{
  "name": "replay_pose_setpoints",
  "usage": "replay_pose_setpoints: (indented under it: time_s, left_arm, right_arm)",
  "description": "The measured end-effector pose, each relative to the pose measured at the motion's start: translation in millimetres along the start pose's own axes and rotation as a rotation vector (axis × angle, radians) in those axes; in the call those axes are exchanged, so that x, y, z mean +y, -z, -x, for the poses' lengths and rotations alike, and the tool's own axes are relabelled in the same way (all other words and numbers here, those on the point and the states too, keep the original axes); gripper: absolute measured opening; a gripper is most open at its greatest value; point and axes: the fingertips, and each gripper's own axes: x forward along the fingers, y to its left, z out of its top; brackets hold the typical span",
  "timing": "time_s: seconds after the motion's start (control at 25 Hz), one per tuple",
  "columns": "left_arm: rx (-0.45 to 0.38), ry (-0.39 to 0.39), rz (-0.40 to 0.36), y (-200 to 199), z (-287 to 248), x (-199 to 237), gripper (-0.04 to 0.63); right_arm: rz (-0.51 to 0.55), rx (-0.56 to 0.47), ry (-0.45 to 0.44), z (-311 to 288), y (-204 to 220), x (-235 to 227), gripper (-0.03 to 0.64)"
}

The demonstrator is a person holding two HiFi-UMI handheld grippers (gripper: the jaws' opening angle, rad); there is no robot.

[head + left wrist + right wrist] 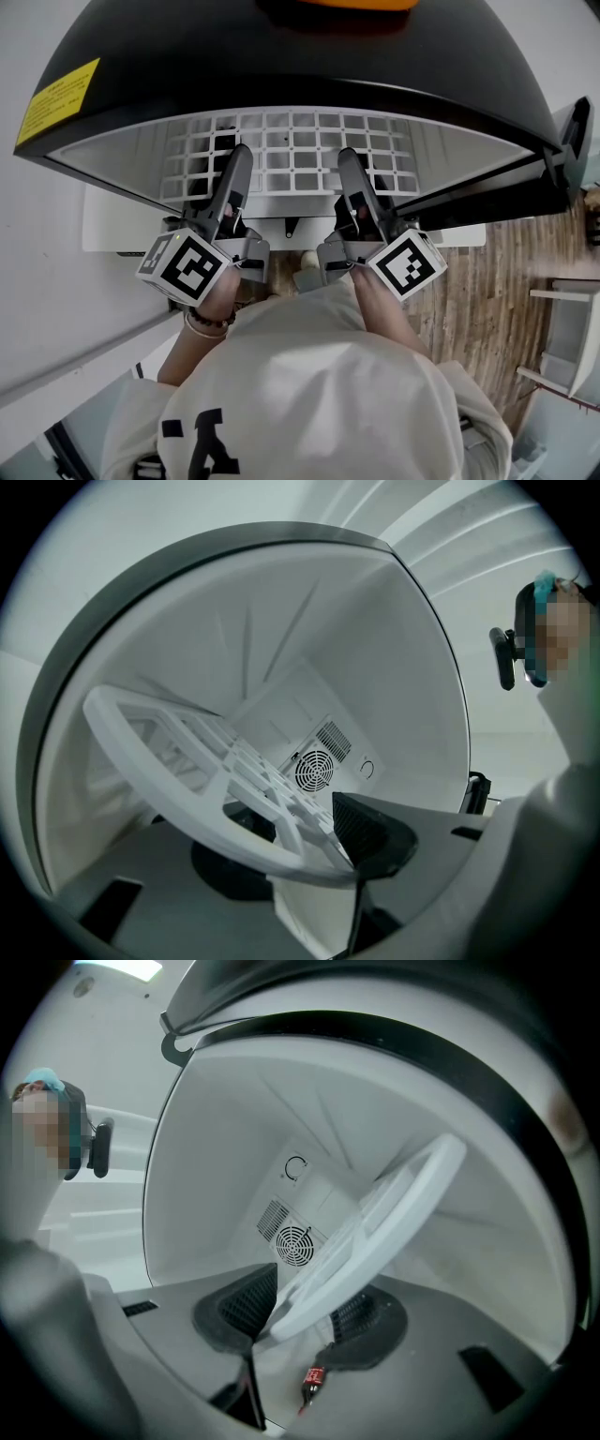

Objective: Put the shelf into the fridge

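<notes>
Our left gripper [234, 167] and right gripper [352, 171] each clamp the grid shelf's [296, 172] front rim, keeping it level for the fridge [281, 66].

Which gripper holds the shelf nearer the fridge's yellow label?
The left gripper, clamped on the white grid shelf on the side where the yellow label sits on the fridge; the right gripper grips the other side.

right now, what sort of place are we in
Likely an indoor demo or test room: a small dome-shaped fridge with its white grid shelf, a white surface under it, and wood-plank flooring.
</notes>
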Motion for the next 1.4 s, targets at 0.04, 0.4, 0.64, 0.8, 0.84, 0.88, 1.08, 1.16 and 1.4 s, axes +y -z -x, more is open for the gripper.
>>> replay_pose_setpoints:
  time_s: [0.04,0.4,0.64,0.8,0.84,0.88,1.08,1.16,1.4]
  left_arm:
    - [0.000,-0.001,0.001,0.2,0.0,0.2,0.181]
    - [-0.003,-0.003,0.006,-1.7,-3.9,1.7,0.181]
    - [-0.015,0.007,0.007,-2.0,-3.0,0.8,0.181]
    - [-0.032,0.028,0.005,-2.4,2.3,-2.4,0.181]
    - [-0.034,0.031,0.004,-2.4,3.2,-2.7,0.181]
    - [-0.035,0.032,0.004,-2.5,3.6,-2.9,0.181]
    - [-0.034,0.028,0.003,-3.3,1.9,-2.8,0.182]
    - [-0.036,0.026,0.004,-3.4,2.0,-2.7,0.183]
    - [-0.034,0.022,0.004,-3.4,1.8,-2.6,0.183]
  right_arm:
    - [0.000,0.001,0.000,0.0,0.1,-0.2,0.160]
    - [-0.009,0.004,-0.005,-4.7,-0.7,-1.8,0.160]
    - [0.001,0.000,-0.013,-3.7,-1.5,-0.1,0.160]
    - [0.019,-0.016,-0.026,1.2,-2.0,4.8,0.160]
    - [0.021,-0.019,-0.027,2.1,-1.9,5.6,0.160]
    - [0.022,-0.020,-0.027,2.3,-1.9,6.0,0.160]
    - [0.016,-0.017,-0.027,0.4,-2.7,5.2,0.160]
    - [0.014,-0.013,-0.028,0.0,-2.6,5.1,0.160]
    - [0.009,-0.011,-0.031,-0.4,-2.6,4.9,0.161]
